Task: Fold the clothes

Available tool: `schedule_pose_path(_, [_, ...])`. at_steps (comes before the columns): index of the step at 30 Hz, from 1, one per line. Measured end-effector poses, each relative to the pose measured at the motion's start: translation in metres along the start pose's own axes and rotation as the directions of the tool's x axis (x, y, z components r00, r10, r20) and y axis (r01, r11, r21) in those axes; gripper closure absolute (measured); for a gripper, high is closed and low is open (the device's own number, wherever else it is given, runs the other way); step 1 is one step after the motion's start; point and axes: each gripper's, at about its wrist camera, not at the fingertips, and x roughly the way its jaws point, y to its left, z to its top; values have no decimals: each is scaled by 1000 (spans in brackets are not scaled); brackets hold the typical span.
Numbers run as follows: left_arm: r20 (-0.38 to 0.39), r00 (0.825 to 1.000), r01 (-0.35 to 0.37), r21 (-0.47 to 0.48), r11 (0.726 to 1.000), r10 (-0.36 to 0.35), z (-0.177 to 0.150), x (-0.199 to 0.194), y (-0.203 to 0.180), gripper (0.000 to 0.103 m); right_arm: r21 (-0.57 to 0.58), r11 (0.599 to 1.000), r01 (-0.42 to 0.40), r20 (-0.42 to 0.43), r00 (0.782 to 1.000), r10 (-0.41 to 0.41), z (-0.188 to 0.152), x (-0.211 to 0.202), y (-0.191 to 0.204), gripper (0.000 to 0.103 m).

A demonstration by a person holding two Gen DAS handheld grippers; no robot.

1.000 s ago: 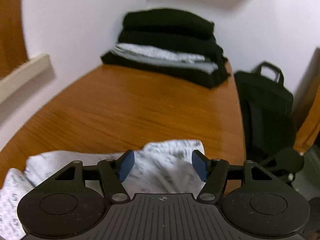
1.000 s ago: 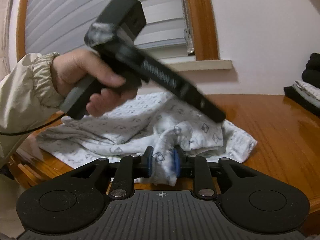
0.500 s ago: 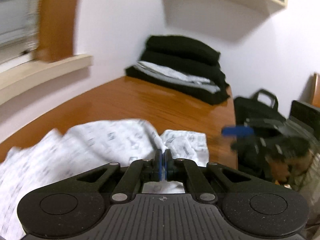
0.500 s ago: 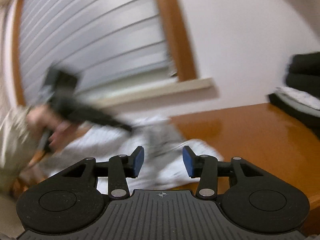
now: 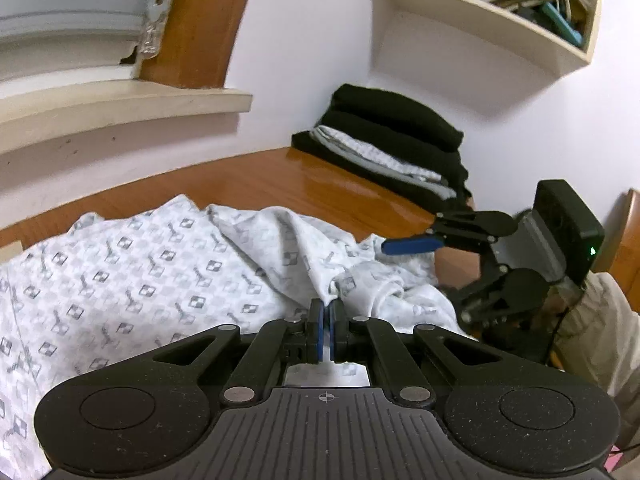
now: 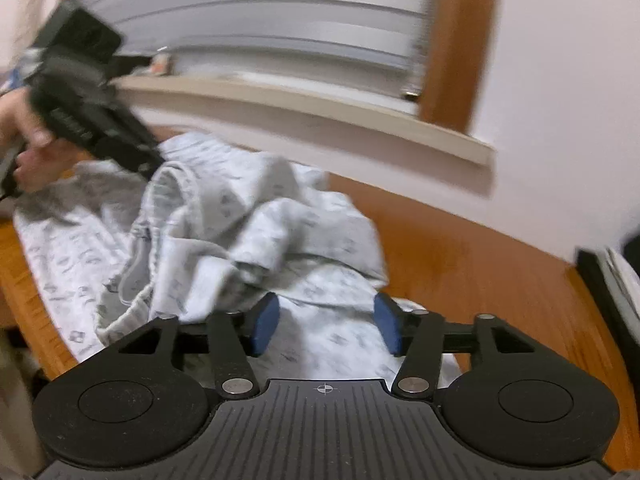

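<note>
In the left wrist view, the left gripper is clenching a raised fold of the patterned white garment, which is lying spread and rumpled over the wooden tabletop. A stack of folded clothes is sitting at the far corner, and the right gripper is hovering beside the cloth.

In the right wrist view, blurred, the right gripper is opening its fingers, the garment lying beneath them ungripped. The left gripper is pulling cloth upward at left.
</note>
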Motion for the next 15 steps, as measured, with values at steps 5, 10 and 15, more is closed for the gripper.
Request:
schedule_pose_path(5, [16,1000,-21,-36,999,22,-4,-4,19,98,-79,996,-47,-17,999,46,12,11,18,44])
schedule_pose_path(10, [48,997,-60,-64,996,63,-6,-6,38,88,-88,995,-46,-8,999,45,20,23,23,45])
schedule_pose_path(15, [24,998,-48,-126,991,52,-13,-1,54,88,-17,993,-117,-8,993,117,24,26,14,84])
